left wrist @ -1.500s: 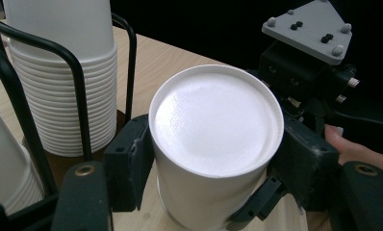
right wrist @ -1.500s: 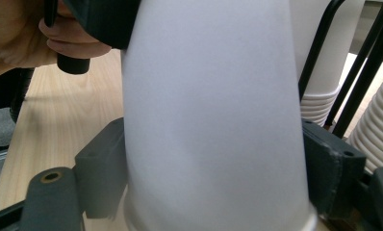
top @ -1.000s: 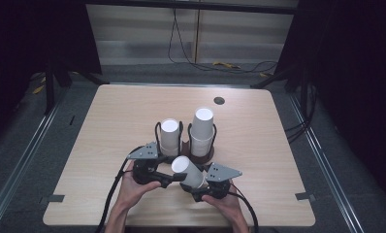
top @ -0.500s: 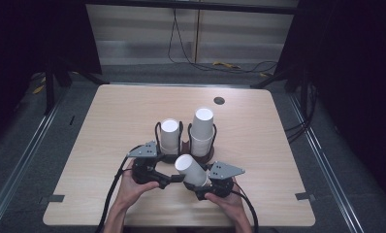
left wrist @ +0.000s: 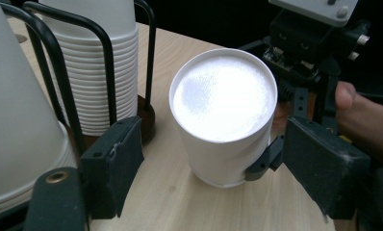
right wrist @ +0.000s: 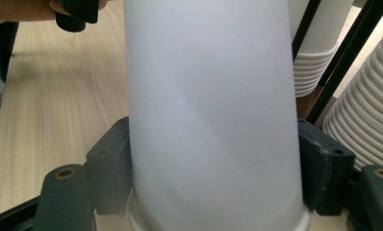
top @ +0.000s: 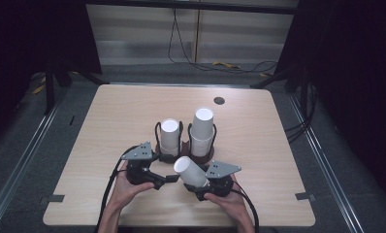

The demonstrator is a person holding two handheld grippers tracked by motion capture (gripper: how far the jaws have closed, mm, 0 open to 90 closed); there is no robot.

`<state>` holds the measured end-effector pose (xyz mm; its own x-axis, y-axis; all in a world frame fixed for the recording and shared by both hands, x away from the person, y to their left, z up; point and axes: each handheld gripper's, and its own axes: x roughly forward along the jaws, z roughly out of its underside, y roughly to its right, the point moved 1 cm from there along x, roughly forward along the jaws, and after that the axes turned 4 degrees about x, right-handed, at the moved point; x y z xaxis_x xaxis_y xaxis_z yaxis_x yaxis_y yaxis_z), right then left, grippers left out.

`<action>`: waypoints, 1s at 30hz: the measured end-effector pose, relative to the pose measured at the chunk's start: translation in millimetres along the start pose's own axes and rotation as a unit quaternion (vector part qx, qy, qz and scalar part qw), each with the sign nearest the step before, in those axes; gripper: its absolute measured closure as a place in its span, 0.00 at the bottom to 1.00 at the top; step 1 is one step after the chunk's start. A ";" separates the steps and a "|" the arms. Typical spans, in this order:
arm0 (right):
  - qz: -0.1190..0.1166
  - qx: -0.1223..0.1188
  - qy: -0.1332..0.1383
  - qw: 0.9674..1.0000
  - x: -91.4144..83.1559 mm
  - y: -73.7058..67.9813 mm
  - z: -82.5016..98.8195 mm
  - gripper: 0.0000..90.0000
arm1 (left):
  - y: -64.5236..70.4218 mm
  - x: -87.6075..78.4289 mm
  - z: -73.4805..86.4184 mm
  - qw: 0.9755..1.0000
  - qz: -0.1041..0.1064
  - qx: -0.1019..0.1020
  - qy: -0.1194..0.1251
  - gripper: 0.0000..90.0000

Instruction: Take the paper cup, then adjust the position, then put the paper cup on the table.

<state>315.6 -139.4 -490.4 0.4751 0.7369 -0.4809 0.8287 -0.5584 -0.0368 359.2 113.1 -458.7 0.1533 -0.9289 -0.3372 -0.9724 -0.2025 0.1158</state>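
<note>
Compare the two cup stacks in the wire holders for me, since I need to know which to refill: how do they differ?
The right stack stands taller than the left stack, rising well above its wire holder, while the left stack's top sits about level with its holder's loops. The right stack also sits slightly farther back on the table. Both are white paper cups nested upside down.

Lab: dark curtains [top: 31,39], floor cables [top: 215,63]
</note>
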 end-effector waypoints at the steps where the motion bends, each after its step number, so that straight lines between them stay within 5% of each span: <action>1: -0.001 -0.003 -0.004 1.000 0.4 0.5 -2.0 0.29 | 1.4 -1.2 -0.2 1.000 0.002 0.012 -0.005 0.27; 8: -0.004 -0.012 -0.027 1.000 1.1 1.3 -5.5 0.29 | 2.4 -4.6 -1.5 1.000 -0.005 0.016 -0.005 0.28; 23: -0.007 -0.035 -0.080 0.996 1.1 7.2 -18.1 0.29 | 1.3 -8.5 -8.2 0.997 -0.012 0.059 -0.049 0.29; 30: -0.019 -0.049 -0.107 0.993 3.4 9.5 -25.4 0.29 | -1.0 -7.3 -6.3 0.997 -0.003 0.049 -0.063 0.27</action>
<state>332.6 -132.5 -470.2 0.3783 0.6525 -0.6566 0.8743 -0.4849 0.0219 360.2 118.2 -450.4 0.1411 -0.8806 -0.4523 -0.9852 -0.1699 0.0236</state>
